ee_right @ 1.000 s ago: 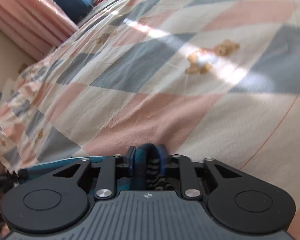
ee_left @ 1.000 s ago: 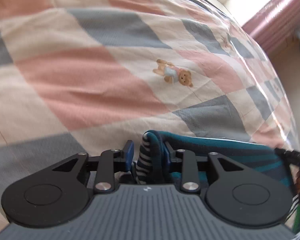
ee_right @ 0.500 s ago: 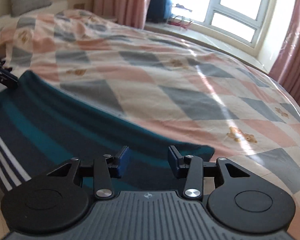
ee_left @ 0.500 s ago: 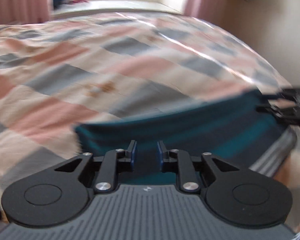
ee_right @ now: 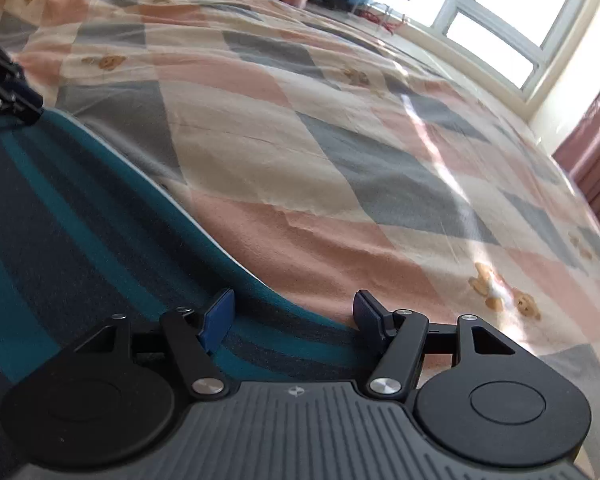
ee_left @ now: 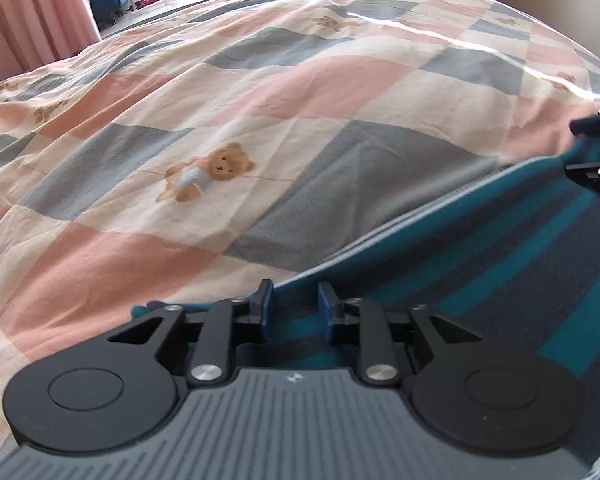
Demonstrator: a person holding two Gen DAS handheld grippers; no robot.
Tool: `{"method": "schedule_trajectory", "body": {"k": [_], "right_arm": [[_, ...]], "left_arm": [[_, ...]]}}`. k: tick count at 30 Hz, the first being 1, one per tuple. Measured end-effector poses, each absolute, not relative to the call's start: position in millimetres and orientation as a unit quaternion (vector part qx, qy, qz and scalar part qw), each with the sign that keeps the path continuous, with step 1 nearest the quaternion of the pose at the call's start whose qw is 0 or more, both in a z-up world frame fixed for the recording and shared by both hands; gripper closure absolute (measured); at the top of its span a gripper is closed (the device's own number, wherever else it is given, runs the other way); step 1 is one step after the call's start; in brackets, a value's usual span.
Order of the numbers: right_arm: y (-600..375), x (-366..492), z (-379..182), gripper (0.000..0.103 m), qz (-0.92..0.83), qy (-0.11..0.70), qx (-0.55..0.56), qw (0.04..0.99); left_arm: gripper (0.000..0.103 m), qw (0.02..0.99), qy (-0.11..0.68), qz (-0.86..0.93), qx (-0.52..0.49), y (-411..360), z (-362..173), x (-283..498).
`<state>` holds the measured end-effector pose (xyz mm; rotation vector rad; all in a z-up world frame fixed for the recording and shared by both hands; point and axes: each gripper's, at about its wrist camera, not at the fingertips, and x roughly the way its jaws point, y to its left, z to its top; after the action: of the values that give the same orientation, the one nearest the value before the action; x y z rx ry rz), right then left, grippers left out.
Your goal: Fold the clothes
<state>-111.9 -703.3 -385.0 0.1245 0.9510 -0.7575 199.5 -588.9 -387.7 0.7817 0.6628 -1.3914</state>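
A teal and navy striped garment (ee_left: 480,264) is laid flat on the bed, at the near edge of a checked quilt (ee_left: 300,92) of pink, grey and cream. The left claw (ee_left: 292,310) is held released over the garment's edge, its blue pads parted with nothing between them. The right claw (ee_right: 294,316) is spread wide above the opposite edge. A teddy bear print (ee_left: 208,176) is seen nearby. Pink curtains (ee_left: 32,16) and a window (ee_right: 500,12) are seen beyond. No writing can be read.
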Motion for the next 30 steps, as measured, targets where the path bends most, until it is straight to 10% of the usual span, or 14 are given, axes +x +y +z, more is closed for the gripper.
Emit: {"method": "schedule_trajectory", "body": {"k": [11, 19, 25, 30], "right_arm": [[-569.7, -167.8, -290.2, 0.047, -0.434, 0.303, 0.077, 0.845], [-492.0, -168.9, -359.7, 0.051, -0.435, 0.322, 0.05, 0.839], [-541.0, -205.4, -330.9, 0.051, -0.542, 0.29, 0.159, 0.772], [-532.9, -293.4, -305.0, 0.032, -0.53, 0.091, 0.448, 0.714]], "left_arm": [[0.078, 0.717, 0.28, -0.584, 0.258, -459.2, -288.6, 196.0], [0.08, 0.717, 0.319, -0.563, 0.261, -388.0, -356.5, 159.4], [0.083, 0.772, 0.318, -0.489, 0.252, -403.2, -336.8, 187.8], [0.08, 0.751, 0.336, -0.526, 0.215, -406.2, -282.4, 169.4]]}}
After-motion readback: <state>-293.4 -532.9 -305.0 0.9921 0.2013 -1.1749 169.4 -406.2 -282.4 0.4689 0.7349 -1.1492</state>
